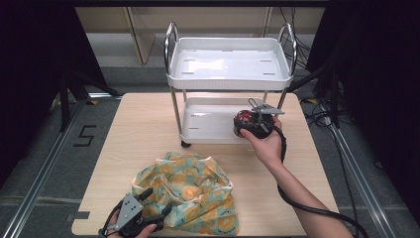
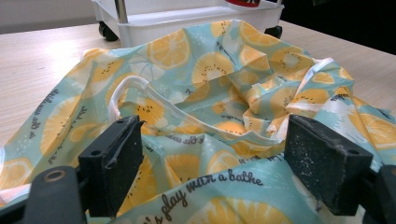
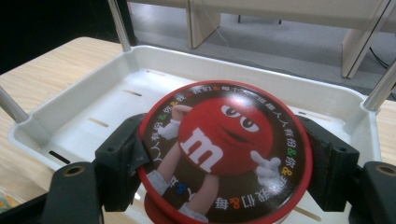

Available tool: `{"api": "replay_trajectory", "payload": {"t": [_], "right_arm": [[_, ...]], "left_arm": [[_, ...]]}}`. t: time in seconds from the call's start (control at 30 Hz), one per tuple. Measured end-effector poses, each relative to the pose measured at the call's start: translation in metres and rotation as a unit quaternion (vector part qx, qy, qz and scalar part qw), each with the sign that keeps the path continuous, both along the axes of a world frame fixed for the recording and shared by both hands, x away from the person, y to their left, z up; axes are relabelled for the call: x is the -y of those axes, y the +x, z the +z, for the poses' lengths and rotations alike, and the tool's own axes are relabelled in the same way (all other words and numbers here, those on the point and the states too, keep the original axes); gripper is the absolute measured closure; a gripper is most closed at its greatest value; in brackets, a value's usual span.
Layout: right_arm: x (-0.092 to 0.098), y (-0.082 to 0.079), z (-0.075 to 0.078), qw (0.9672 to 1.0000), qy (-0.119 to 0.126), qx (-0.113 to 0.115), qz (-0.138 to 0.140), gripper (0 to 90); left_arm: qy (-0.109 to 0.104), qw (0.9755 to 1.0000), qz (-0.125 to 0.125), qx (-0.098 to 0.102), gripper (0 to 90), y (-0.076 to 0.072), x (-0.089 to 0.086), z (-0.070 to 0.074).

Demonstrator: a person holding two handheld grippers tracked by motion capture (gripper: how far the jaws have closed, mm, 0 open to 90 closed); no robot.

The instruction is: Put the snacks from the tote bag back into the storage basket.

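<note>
Right hand-held gripper [image 3: 219, 154] clamped on the round red tin [image 3: 222, 151], seemingly over the cart's lower tray [image 3: 93, 100].

1. i'm looking down on a light wooden table [image 1: 148, 124], pale grain, with a notch cut in its near left corner.
2. under it the floor [image 1: 44, 148] is grey, with a black "5" [image 1: 85, 135] marked to the table's left.
3. metal rails [image 1: 39, 173] run along the floor on both sides (the right one [image 1: 356, 168] has black cables [image 1: 322, 116] lying near it).
4. dark curtains [image 1: 29, 59] close off left and right.
5. behind stands pale wooden furniture [image 1: 143, 34].
6. the lighting is even and bright.
</note>
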State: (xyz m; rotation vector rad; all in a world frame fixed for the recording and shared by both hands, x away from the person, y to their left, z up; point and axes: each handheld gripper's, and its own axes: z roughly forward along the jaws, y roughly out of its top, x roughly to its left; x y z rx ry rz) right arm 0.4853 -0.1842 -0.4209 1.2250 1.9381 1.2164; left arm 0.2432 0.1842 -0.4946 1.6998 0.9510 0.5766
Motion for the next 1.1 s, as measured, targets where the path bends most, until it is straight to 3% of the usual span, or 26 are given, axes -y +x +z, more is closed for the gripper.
{"api": "replay_trajectory", "payload": {"t": [0.1,0.13,0.17,0.3,0.33,0.63,0.67,0.7,1.1], "right_arm": [[-0.002,-0.001,0.000,1.0000,0.006,-0.006,-0.004,26.7],[-0.003,0.000,-0.001,0.9999,-0.005,-0.006,-0.013,26.7],[-0.002,0.001,-0.001,0.9999,-0.008,-0.006,-0.004,26.7],[-0.007,0.000,-0.001,0.9997,0.010,-0.019,-0.004,26.7],[-0.008,0.002,-0.003,0.9999,0.005,-0.011,-0.008,26.7],[-0.009,0.004,-0.004,0.9998,0.009,-0.015,-0.005,26.7],[-0.008,0.006,-0.005,1.0000,0.003,-0.006,-0.006,26.7],[-0.011,0.004,-0.004,0.9996,0.013,-0.018,-0.020,26.7],[-0.012,0.007,-0.008,0.9995,0.009,-0.020,-0.022,26.7]], "left_arm": [[0.001,1.0000,0.000,0.000,19.3,0.000,0.000,0.000],[0.001,1.0000,-0.001,0.000,19.3,0.000,0.000,0.000],[0.002,1.0000,-0.001,0.000,19.3,0.000,0.000,0.000],[0.002,1.0000,-0.001,0.001,19.3,0.000,0.000,0.000],[0.002,1.0000,-0.001,0.001,19.3,0.000,-0.001,0.000],[0.002,1.0000,-0.001,0.001,19.2,0.000,0.000,0.000],[0.003,1.0000,-0.001,0.000,19.2,-0.001,0.000,0.000],[0.002,1.0000,-0.001,0.001,19.2,0.000,0.000,0.000],[0.002,1.0000,-0.002,0.002,19.2,0.000,-0.001,0.000]]}}
